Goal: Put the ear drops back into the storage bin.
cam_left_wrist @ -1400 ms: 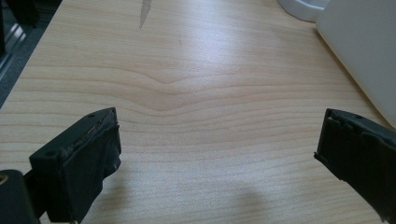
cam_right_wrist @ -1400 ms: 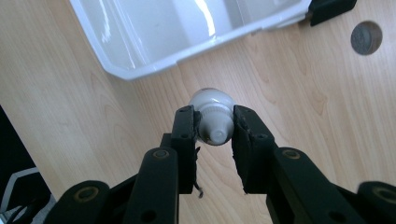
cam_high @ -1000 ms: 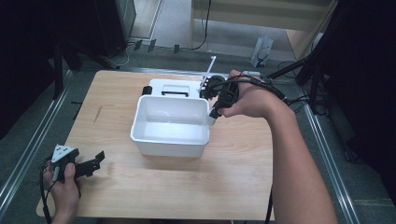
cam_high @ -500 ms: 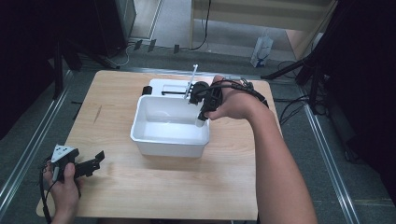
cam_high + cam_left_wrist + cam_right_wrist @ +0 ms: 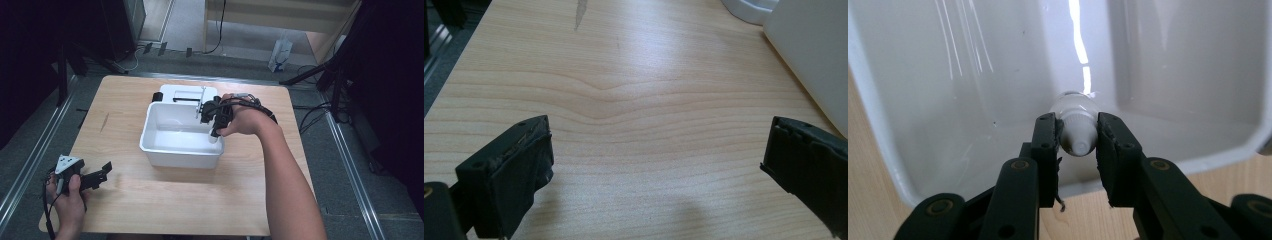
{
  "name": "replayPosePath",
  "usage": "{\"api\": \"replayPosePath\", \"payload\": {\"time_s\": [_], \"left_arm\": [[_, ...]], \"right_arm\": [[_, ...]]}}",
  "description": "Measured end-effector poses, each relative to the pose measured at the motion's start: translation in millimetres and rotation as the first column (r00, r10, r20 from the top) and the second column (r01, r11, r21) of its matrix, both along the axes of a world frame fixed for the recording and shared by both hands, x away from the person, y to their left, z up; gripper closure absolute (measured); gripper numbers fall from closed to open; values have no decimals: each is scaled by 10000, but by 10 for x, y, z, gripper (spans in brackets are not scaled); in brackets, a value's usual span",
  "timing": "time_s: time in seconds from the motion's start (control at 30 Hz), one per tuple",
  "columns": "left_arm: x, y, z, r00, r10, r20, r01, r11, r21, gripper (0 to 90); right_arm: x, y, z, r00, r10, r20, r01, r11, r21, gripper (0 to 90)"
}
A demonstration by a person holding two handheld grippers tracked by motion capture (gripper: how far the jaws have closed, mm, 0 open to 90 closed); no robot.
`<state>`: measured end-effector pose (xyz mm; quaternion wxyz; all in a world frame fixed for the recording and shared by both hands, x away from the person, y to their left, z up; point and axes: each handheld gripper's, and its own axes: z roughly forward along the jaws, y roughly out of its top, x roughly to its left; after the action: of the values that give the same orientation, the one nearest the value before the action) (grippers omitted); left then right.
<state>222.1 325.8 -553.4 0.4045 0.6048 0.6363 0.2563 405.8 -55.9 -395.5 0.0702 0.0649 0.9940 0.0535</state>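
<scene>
The right hand-held gripper (image 5: pixel 214 121) is over the far right part of the white tub (image 5: pixel 181 150), which stands near the middle of the table (image 5: pixel 175 210), a little toward the far edge. Its jaws are closed on a small white bottle (image 5: pixel 1077 129), and in the right gripper view they press it from both sides just under its end, so the bottle lies along the jaws and points down into the tub. I think the bottle is held this way because a narrow round thing is most secure when it is pinched across its body, and with this grip it can be lowered straight to the bottom. The bottle hangs inside the tub, above its glossy floor; whether it already touches the floor I cannot tell. Behind the tub, touching or almost touching its far wall, stands a white device (image 5: pixel 186 93) with a thin upright rod; what it is for is not clear. The left hand-held gripper (image 5: pixel 95 175) rests at the near left corner of the table, well apart from the tub. Its jaws are spread wide with only bare wood between them, and it holds nothing. Probably it is parked there so that it does not disturb the right hand.
</scene>
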Motion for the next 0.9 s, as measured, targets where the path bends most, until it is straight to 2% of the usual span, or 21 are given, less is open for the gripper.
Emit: {"api": "replayPosePath", "payload": {"time_s": [0.1,0.13,0.23,0.27,0.4,0.63,0.73,0.87,0.9], "left_arm": [[-1,-2,2,10000,19,-25,-19,10000,32,6],[-1,-5,2,10000,7,-43,-7,10000,54,6],[-2,-3,2,10000,-19,-42,19,10000,27,6],[0,-4,1,10000,-15,-55,15,10000,30,6],[1,-4,0,10000,-1,-71,1,10000,12,6],[-9,12,1,9999,-89,-48,88,9999,-105,6],[-23,14,-3,9999,-116,8,116,9999,-125,6],[-27,19,-3,9999,-105,8,105,9998,-164,6],[-27,19,-3,9999,-105,8,105,9998,-164,6]], "right_arm": [[5,9,-81,9998,100,184,-97,9998,-195,716],[24,7,-155,9993,217,308,-211,9996,-205,716],[54,-1,-262,9991,285,321,-280,9995,-161,719],[68,1,-295,9995,261,194,-257,9994,-210,719],[95,55,-393,9983,321,486,-287,9971,-701,718],[137,108,-445,9992,160,370,-116,9933,-1146,710],[154,118,-446,9991,137,404,-92,9939,-1096,698],[131,112,-433,9988,170,458,-126,9956,-932,606],[131,112,-433,9988,170,458,-126,9956,-932,606]]}}
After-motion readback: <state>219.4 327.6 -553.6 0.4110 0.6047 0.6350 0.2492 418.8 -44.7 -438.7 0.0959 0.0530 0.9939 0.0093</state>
